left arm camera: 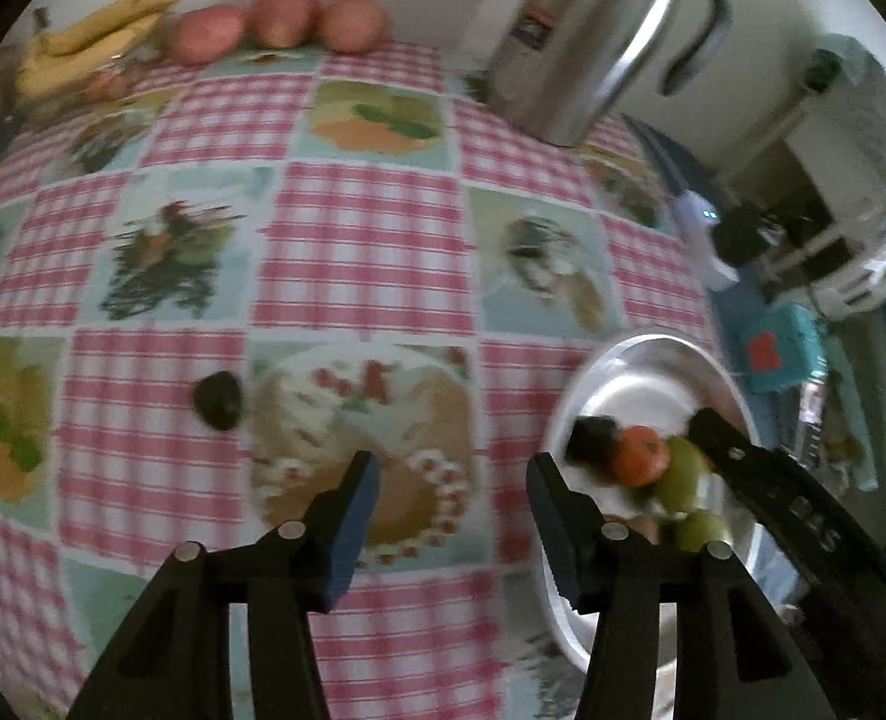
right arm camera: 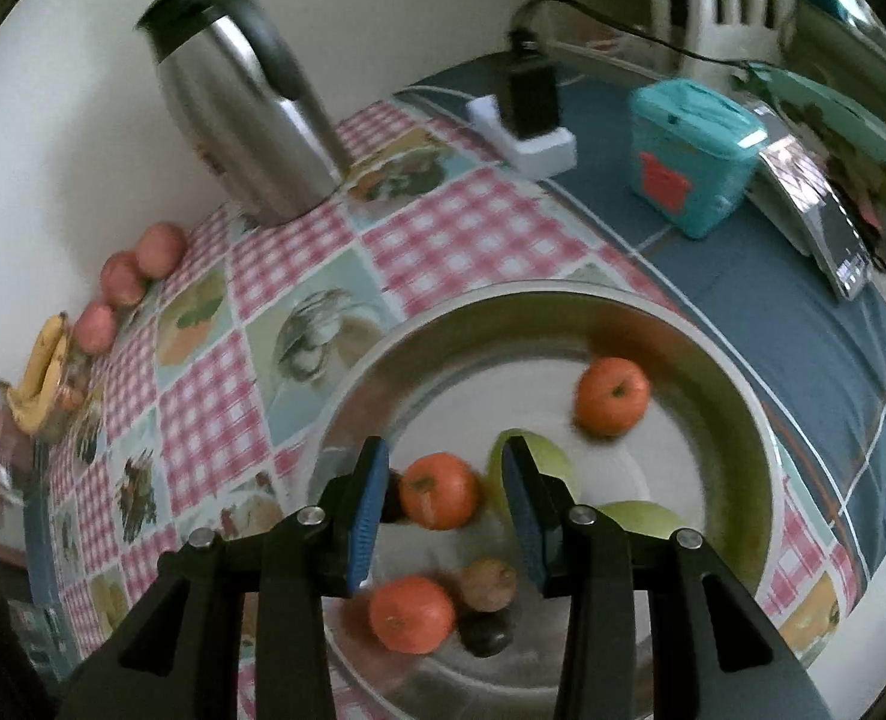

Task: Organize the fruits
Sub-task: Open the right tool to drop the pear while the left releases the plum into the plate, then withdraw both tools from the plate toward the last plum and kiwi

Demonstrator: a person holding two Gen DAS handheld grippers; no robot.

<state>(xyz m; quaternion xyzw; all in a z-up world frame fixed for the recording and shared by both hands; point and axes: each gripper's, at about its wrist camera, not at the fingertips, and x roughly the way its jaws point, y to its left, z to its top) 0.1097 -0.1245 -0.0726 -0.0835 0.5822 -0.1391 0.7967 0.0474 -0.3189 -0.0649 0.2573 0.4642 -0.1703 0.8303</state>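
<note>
A steel bowl (right arm camera: 736, 420) holds three oranges (right arm camera: 613, 396), green fruits (right arm camera: 640, 519), a brown kiwi (right arm camera: 489, 585) and a dark fruit (right arm camera: 484, 633). My right gripper (right arm camera: 445, 486) hovers over the bowl, jaws apart. One orange (right arm camera: 440, 498) shows in the gap below, and neither pad touches it. My left gripper (left arm camera: 451, 480) stands open over the checked tablecloth with nothing between its fingers. It is just left of the bowl (left arm camera: 640, 372). A lone dark fruit (left arm camera: 218, 401) lies on the cloth further left. One right gripper finger (left arm camera: 742, 462) reaches over the bowl.
Bananas (left arm camera: 89, 30) and three red apples (left arm camera: 281, 15) lie along the far wall. A steel thermos jug (left arm camera: 592, 42) stands at the back. A white charger block (right arm camera: 526, 132), a teal box (right arm camera: 691, 150) and a scale (right arm camera: 814, 210) sit on the blue cloth beyond the bowl.
</note>
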